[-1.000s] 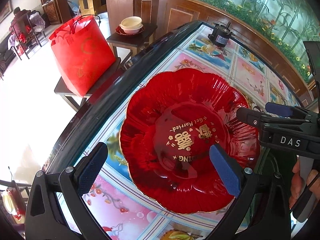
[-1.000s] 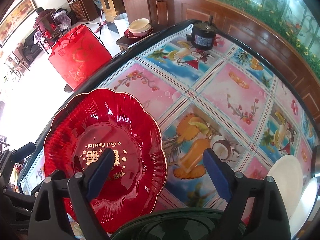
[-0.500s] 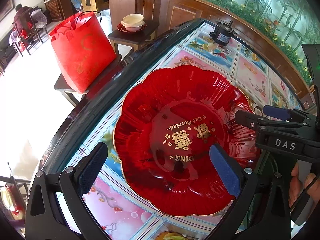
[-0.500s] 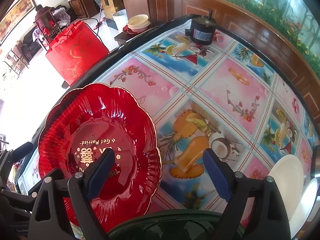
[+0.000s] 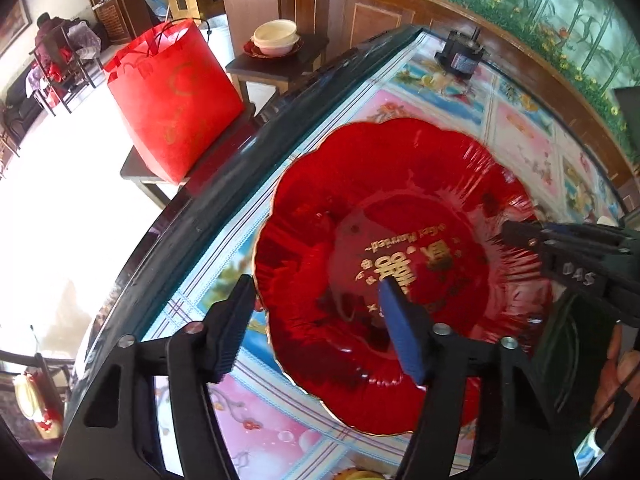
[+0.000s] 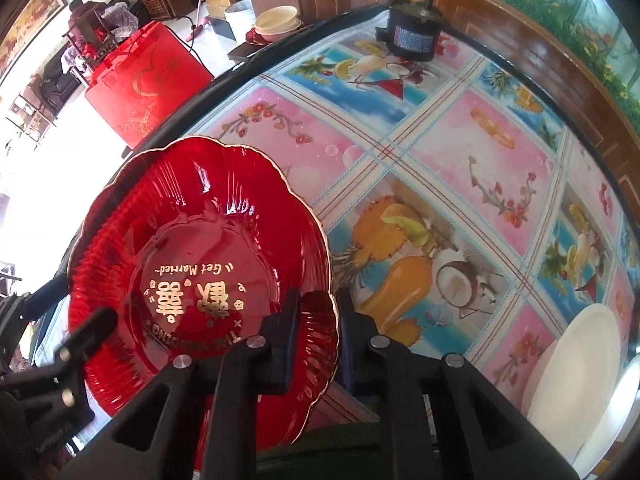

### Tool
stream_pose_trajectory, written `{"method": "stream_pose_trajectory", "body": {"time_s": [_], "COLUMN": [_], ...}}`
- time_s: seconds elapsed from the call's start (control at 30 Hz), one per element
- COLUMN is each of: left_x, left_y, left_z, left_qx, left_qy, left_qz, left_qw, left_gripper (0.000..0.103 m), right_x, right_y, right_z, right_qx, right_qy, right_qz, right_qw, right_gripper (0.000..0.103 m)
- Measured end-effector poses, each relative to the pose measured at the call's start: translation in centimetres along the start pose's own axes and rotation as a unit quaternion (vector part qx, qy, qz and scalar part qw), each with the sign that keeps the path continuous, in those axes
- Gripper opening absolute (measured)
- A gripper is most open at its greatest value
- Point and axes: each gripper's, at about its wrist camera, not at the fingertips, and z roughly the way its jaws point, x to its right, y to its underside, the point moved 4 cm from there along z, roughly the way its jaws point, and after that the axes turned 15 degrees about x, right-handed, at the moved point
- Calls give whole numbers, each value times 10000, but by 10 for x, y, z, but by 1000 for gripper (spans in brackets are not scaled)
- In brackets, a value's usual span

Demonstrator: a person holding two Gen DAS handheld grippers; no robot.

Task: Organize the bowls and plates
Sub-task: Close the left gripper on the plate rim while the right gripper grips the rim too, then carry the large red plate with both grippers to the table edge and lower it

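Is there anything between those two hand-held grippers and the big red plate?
Nothing visible. The right hand-held gripper is shut on the red plate at its gold rim. The left hand-held gripper is open around the opposite rim, one finger over the plate.

A home living or dining room is shown. A table [image 6: 460,168] is covered with a fruit-and-flower oilcloth, wood-panelled walls [image 5: 372,16] are topped by a painted bamboo mural [image 5: 532,4], and dark wooden side tables [image 5: 280,64] are set with stacked bowls [image 5: 276,38] and a red gift bag [image 5: 172,96] on a tiled floor.
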Motion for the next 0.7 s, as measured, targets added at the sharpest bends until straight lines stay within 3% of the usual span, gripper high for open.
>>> {"method": "stream_pose_trajectory", "body": {"time_s": [0.23,0.47,0.5,0.7], "left_x": [-14,-26,-28,-38], "left_y": [-4,-9,-10,-11], "left_z": [2,5,5,13], "left_qx": [-43,-250,-291,-722], "left_qy": [-46,336,390,829], "left_qz": [-146,-531,-597,-992], "left_qw": [9999,9977,9970,9890], "left_gripper": [27,22,18,12], "right_x": [-1,0,0,5], "right_y": [-3,-2,-2,3], "right_z": [-11,-19,-19,-13], "right_qx": [223,366,359,285], "right_qy": [52,79,89,174], "right_qz": [108,359,375,510], "right_qw": [9997,9987,9986,9981], "right_gripper": [12,12,12,11]}}
